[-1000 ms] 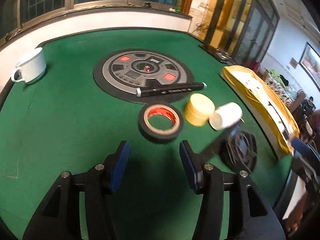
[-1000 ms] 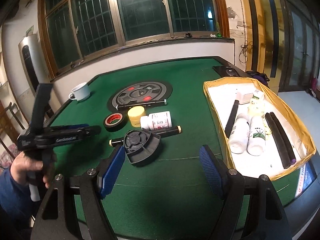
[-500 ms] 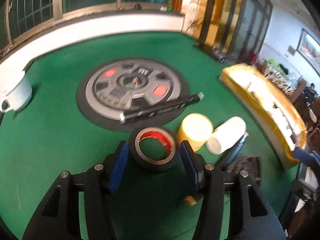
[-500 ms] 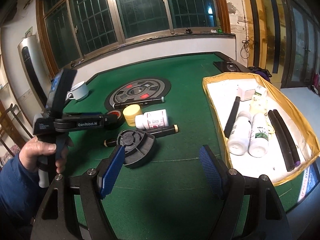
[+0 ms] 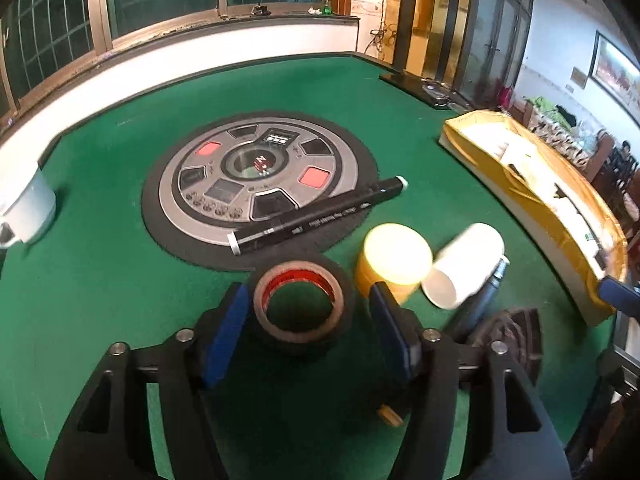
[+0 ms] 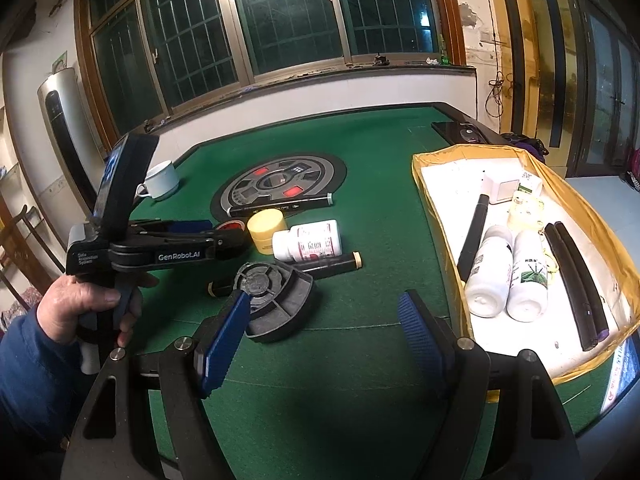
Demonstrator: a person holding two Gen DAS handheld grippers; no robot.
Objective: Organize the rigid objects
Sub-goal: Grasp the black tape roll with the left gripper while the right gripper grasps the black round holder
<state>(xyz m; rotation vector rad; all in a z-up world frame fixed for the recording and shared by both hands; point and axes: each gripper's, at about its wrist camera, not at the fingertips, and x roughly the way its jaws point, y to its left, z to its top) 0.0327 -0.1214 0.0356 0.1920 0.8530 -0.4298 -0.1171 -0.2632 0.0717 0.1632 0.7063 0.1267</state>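
Note:
A black tape roll (image 5: 303, 309) with a red core lies flat on the green felt, between the blue pads of my left gripper (image 5: 310, 320). Its jaws are opening and stand a little apart from the roll's sides. Right of the roll are a yellow jar (image 5: 390, 264) and a white pill bottle (image 5: 464, 270) on its side. A black marker (image 5: 318, 216) lies across the round dial panel (image 5: 260, 186). My right gripper (image 6: 324, 330) hangs open over bare felt, just in front of a black round lid (image 6: 272, 300). In the right wrist view, the left gripper (image 6: 228, 236) reaches over the tape roll.
A yellow-rimmed tray (image 6: 592, 216) at the right holds white bottles, black sticks and a small box. A second marker (image 6: 328, 266) lies behind the lid. A white mug (image 6: 160, 180) stands at the far left. A hand (image 6: 84, 304) in a blue sleeve holds the left gripper.
My left gripper has moved forward until the tape roll sits between its pads, and the jaws have spread wider. The right gripper has stayed where it was.

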